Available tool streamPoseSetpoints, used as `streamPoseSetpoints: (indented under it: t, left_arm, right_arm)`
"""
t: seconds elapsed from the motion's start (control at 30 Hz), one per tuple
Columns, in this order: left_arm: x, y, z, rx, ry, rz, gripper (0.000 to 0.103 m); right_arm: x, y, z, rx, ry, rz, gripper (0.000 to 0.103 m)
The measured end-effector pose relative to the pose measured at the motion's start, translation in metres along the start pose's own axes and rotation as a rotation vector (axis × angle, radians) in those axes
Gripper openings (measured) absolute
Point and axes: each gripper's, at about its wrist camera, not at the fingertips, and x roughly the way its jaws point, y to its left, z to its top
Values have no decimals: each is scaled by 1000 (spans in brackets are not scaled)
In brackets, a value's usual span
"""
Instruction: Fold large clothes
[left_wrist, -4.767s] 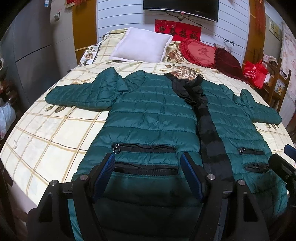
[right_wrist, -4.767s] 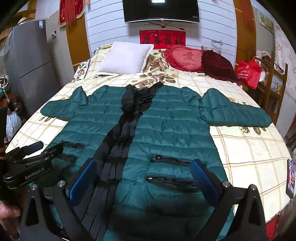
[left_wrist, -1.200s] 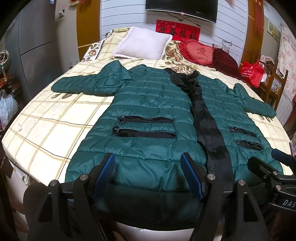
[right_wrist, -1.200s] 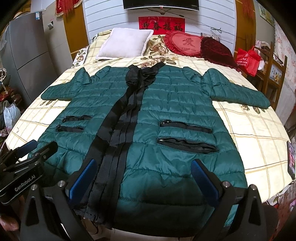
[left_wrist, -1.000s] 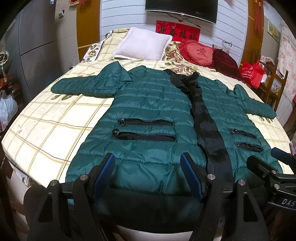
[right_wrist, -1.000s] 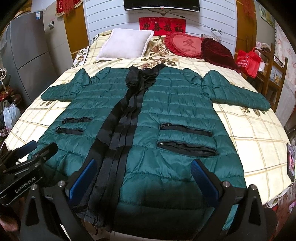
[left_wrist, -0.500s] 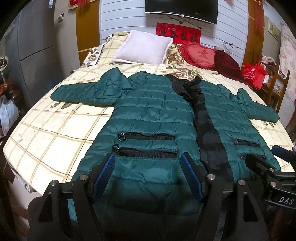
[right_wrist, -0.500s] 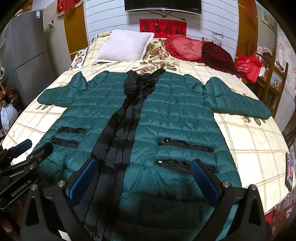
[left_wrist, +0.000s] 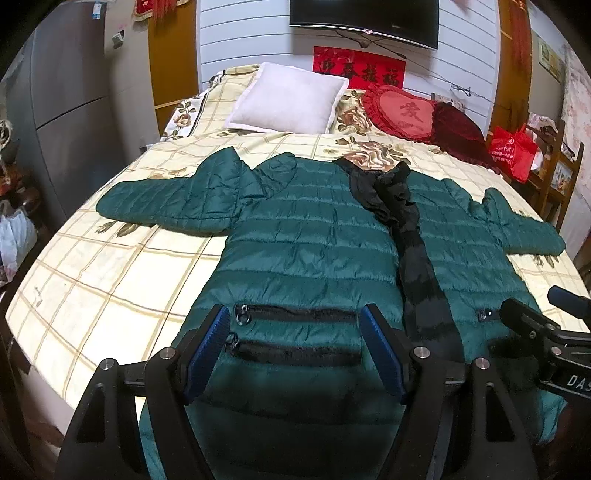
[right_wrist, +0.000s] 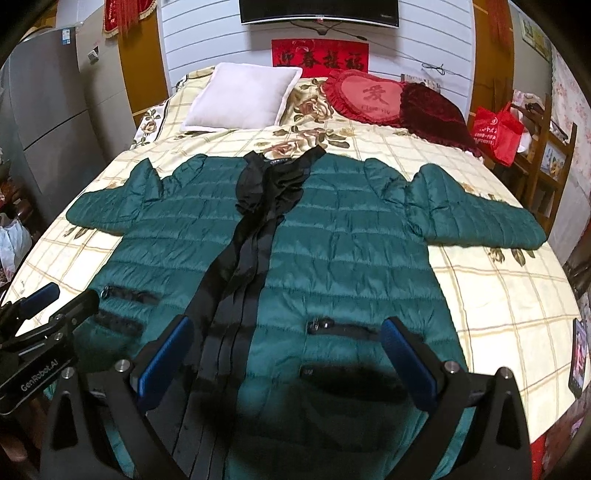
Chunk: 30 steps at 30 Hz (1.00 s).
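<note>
A dark green quilted coat (left_wrist: 314, 236) with a black front strip (left_wrist: 417, 273) lies face up across the checked bed (left_wrist: 110, 266), both sleeves spread out sideways. My left gripper (left_wrist: 295, 325) is open above the coat's left zip pockets (left_wrist: 295, 314), with nothing between its blue pads. My right gripper (right_wrist: 288, 332) is open too, wider, above the coat (right_wrist: 351, 251) by its right zip pocket (right_wrist: 343, 326). Each gripper shows at the edge of the other's view: the right gripper (left_wrist: 535, 332), the left gripper (right_wrist: 55, 314). The hem lies hidden under both.
At the head of the bed lie a white pillow (left_wrist: 288, 103), a red heart cushion (left_wrist: 402, 110) and a dark red cushion (left_wrist: 458, 133). A red bag (left_wrist: 511, 147) sits on wooden furniture at the right. A phone (right_wrist: 578, 354) lies near the bed's right edge.
Both grippers have moved forward over the coat, from its hem at the bed's near edge to the zip pockets. The coat has not moved and both jaws stay open.
</note>
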Motion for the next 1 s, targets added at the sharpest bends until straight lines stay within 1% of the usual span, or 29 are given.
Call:
streamPoseSetpoints:
  t: [0.2, 0.53, 0.73, 1.0]
  left_arm:
    - [9, -1, 16, -2, -1, -7, 73]
    - [27, -2, 34, -1, -9, 11, 73]
    - [41, -3, 45, 17, -8, 21, 73]
    - [63, 2, 65, -1, -1, 3, 73]
  right_arm:
    - [9, -1, 14, 0, 1, -3, 103]
    - [28, -3, 36, 6, 4, -7, 103]
    - [41, 1, 47, -10, 4, -7, 103]
    - [61, 5, 66, 3, -10, -2, 103]
